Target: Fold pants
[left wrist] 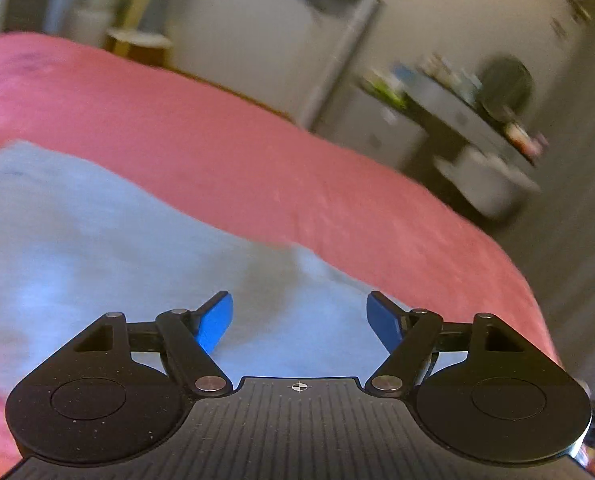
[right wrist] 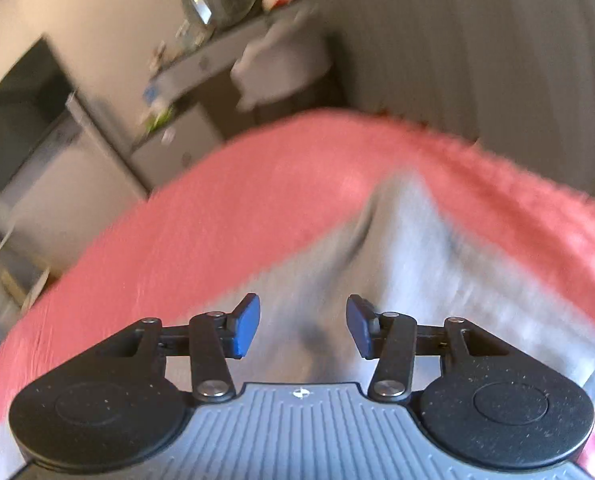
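Pants (left wrist: 97, 240) flat on pink bedspread (left wrist: 237, 152)

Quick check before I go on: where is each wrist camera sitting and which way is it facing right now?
Left wrist: sits behind the open left gripper, looking over grey pants on the pink bedspread toward blurred furniture; only its blue fingers show.
Right wrist: behind the open right gripper, over the same pants and bedspread.
Shared: pants, bedspread, a cluttered desk.

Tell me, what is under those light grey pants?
The pants lie on a pink bedspread, which shows around them in both views. The part right beneath the fabric is covered, so nothing more can be told. Both grippers' fingers stand open above the cloth.
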`<state>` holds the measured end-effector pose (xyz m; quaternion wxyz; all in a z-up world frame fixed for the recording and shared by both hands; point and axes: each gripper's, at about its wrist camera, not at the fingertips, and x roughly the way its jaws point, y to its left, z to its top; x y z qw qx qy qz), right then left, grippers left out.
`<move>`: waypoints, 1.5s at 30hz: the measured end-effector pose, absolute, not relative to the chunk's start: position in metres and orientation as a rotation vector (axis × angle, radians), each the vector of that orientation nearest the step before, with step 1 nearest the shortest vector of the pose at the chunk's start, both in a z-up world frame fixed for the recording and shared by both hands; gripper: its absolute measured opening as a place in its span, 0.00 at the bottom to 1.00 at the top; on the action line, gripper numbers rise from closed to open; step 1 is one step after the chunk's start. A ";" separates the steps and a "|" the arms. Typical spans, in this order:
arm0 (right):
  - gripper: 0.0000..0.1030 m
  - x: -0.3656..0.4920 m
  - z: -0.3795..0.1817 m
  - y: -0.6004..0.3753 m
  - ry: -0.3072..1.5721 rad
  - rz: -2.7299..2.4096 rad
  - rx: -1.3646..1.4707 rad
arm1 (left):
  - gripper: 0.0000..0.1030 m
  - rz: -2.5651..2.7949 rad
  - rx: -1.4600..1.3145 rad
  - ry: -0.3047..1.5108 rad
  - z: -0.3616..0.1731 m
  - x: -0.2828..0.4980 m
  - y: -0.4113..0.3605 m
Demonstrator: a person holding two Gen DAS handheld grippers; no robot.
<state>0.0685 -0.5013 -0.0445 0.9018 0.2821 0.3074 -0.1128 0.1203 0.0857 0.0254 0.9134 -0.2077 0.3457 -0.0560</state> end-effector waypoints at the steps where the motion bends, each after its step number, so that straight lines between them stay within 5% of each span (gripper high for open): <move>1: 0.37 0.070 -0.053 -0.498 0.670 -0.232 0.581 | 0.73 -0.164 -0.406 0.740 0.020 0.132 0.075; 4: 0.10 0.079 -0.070 -0.499 0.730 -0.284 0.503 | 0.59 -0.217 -0.319 0.826 -0.002 0.164 0.049; 6: 0.10 0.085 -0.067 -0.504 0.729 -0.322 0.471 | 0.37 -0.199 -0.282 0.904 -0.021 0.189 0.040; 12: 0.10 0.114 -0.063 -0.513 0.748 -0.407 0.406 | 0.02 -0.127 -0.225 0.870 -0.039 0.242 0.039; 14: 0.10 0.124 -0.064 -0.519 0.746 -0.431 0.371 | 0.02 -0.012 -0.066 0.774 -0.031 0.251 0.028; 17: 0.10 0.132 -0.066 -0.527 0.732 -0.463 0.369 | 0.02 0.013 -0.180 0.840 -0.030 0.266 0.043; 22: 0.27 0.104 -0.039 -0.535 0.622 -0.465 0.526 | 0.32 -0.172 -0.178 0.739 0.000 0.211 0.037; 27: 0.27 0.090 -0.052 -0.532 0.696 -0.342 0.605 | 0.38 -0.258 -0.099 0.801 -0.019 0.186 0.014; 31: 0.11 0.100 -0.060 -0.540 0.720 -0.439 0.426 | 0.32 -0.071 -0.085 0.838 -0.032 0.196 0.027; 32: 0.16 0.098 -0.050 -0.540 0.705 -0.510 0.371 | 0.35 -0.065 -0.120 0.832 -0.027 0.192 0.034; 34: 0.49 0.083 -0.030 -0.545 0.656 -0.573 0.365 | 0.49 -0.065 -0.165 0.798 -0.016 0.181 0.047; 39: 0.52 0.022 -0.008 -0.556 0.615 -0.563 0.454 | 0.63 -0.133 -0.252 0.802 -0.003 0.134 0.055; 45: 0.48 -0.021 -0.033 -0.559 0.706 -0.599 0.569 | 0.67 -0.212 -0.417 0.900 -0.014 0.100 0.049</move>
